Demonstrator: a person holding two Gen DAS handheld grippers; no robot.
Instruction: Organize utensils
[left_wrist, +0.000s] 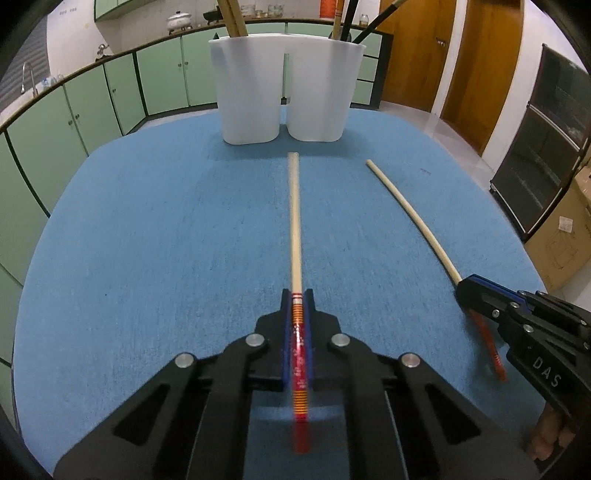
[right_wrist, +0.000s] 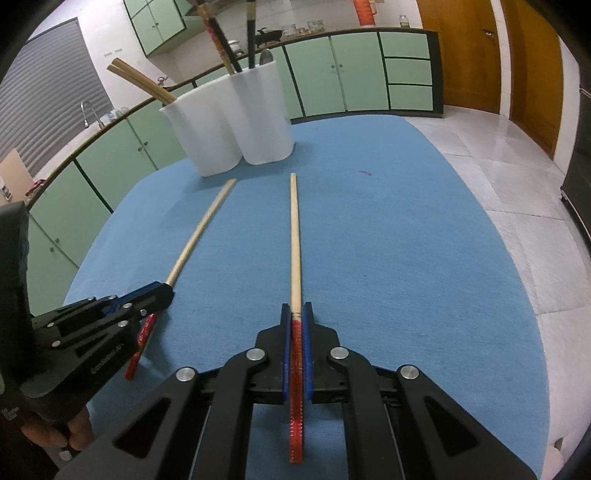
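My left gripper (left_wrist: 297, 295) is shut on the red patterned end of a chopstick (left_wrist: 294, 221) whose pale shaft points toward the white utensil holder (left_wrist: 284, 86). My right gripper (right_wrist: 295, 308) is shut on a second matching chopstick (right_wrist: 294, 236), also pointing at the holder (right_wrist: 229, 122). Each gripper shows in the other's view: the right one (left_wrist: 469, 290) at lower right, the left one (right_wrist: 162, 291) at lower left. Both chopsticks are just above or on the blue tablecloth (left_wrist: 147, 240).
The holder's compartments hold wooden chopsticks (right_wrist: 142, 81), dark chopsticks (right_wrist: 251, 33) and a spoon (right_wrist: 265, 56). Green cabinets (left_wrist: 92, 103) run behind the table; wooden doors (left_wrist: 480, 55) and a dark cabinet (left_wrist: 546, 140) stand to the right. The table edge drops to a tiled floor (right_wrist: 498, 155).
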